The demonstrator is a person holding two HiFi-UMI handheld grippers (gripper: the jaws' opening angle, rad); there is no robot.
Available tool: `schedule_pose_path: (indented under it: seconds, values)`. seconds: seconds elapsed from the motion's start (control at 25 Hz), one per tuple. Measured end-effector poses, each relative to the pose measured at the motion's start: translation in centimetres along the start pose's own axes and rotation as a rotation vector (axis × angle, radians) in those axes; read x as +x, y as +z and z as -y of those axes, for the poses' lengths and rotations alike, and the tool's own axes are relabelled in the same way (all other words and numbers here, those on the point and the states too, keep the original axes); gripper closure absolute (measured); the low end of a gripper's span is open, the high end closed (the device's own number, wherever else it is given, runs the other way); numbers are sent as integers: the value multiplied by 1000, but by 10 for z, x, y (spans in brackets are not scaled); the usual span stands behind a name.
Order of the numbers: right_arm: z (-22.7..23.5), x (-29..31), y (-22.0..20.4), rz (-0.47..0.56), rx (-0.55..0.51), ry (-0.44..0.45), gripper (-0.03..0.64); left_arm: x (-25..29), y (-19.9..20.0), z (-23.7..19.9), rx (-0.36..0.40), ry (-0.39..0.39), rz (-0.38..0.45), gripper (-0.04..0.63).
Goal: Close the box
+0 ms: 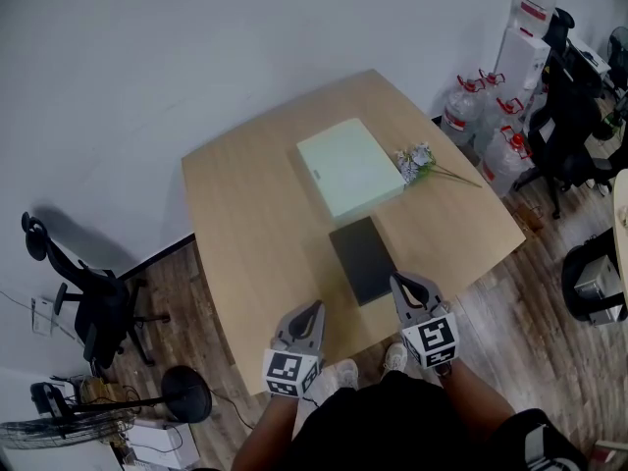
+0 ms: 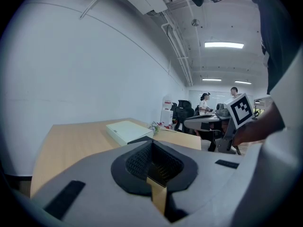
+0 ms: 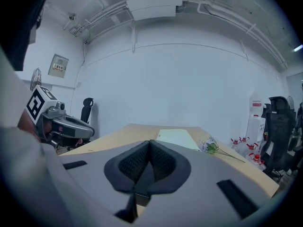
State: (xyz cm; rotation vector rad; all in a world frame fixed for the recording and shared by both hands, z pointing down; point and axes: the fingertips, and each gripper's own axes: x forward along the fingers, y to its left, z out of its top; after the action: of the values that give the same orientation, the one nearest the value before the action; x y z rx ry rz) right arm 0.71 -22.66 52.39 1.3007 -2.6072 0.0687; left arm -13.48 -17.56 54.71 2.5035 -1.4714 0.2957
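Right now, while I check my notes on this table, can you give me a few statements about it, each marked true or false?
1. The right gripper has its jaws together with nothing between them. True.
2. The left gripper is clamped on the pale green box. False: its jaws stand apart and empty, and the box lies further up the table.
3. The flowers lie beside the box. True.
4. The dark grey flat item lies on top of the box. False: it lies on the table, nearer the person.
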Motion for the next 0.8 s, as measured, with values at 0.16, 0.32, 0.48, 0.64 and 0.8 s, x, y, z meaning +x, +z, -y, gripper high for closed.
schedule_pose_path:
  seconds: [0.16,0.32,0.48,0.64,0.8]
  values:
    - [-1,0,5,2,-5,4,604,0,3,2,4,-4,6,583]
    - [1,-1,6,4,-8,-5,604,-1,3,2,5,-3,7,583]
    - [2,-2,6,4,-8,-7,604,-2,4,4,5,-3,7,583]
    - [4,-3,6,3,-5,-10,604,-1,3,6,7,-2,4,583]
    - [4,-4,6,2,-1,-9,604,-1,3,6,3,2,2,583]
